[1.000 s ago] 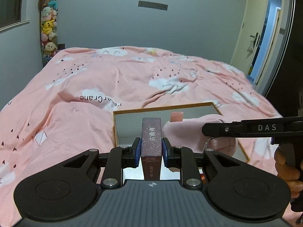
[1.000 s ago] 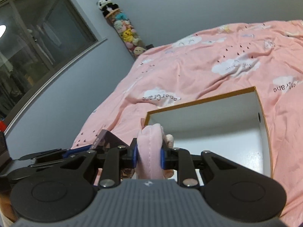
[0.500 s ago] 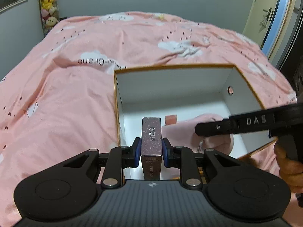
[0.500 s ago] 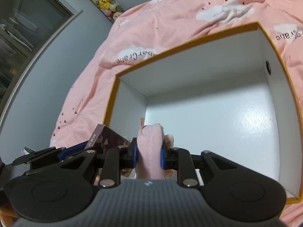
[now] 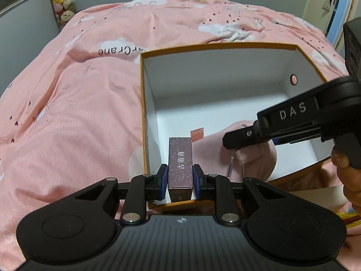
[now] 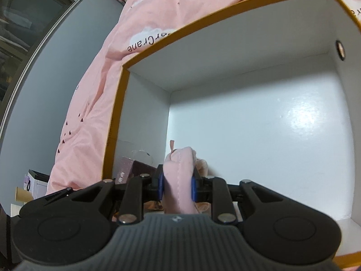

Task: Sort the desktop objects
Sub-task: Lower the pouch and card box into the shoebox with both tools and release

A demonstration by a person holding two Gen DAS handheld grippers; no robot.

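Note:
My left gripper (image 5: 180,177) is shut on a dark maroon speckled box (image 5: 181,162) with white characters, held over the near left corner of an open orange-rimmed white box (image 5: 141,94). My right gripper (image 6: 177,186) is shut on a pink plush pouch (image 6: 179,176) inside that same white box (image 6: 117,117). In the left wrist view the right gripper's black body and the pouch (image 5: 255,151) sit to the right of the maroon box. The maroon box (image 6: 133,167) shows at the left in the right wrist view.
The white box lies on a bed with a pink cloud-print duvet (image 5: 79,113). Plush toys (image 5: 61,2) hang in the far left corner. A door (image 5: 327,2) is at the far right. A window (image 6: 27,27) is on the left wall.
Both grippers have moved forward and down toward the white box, which now fills more of both views. Both grips are unchanged.

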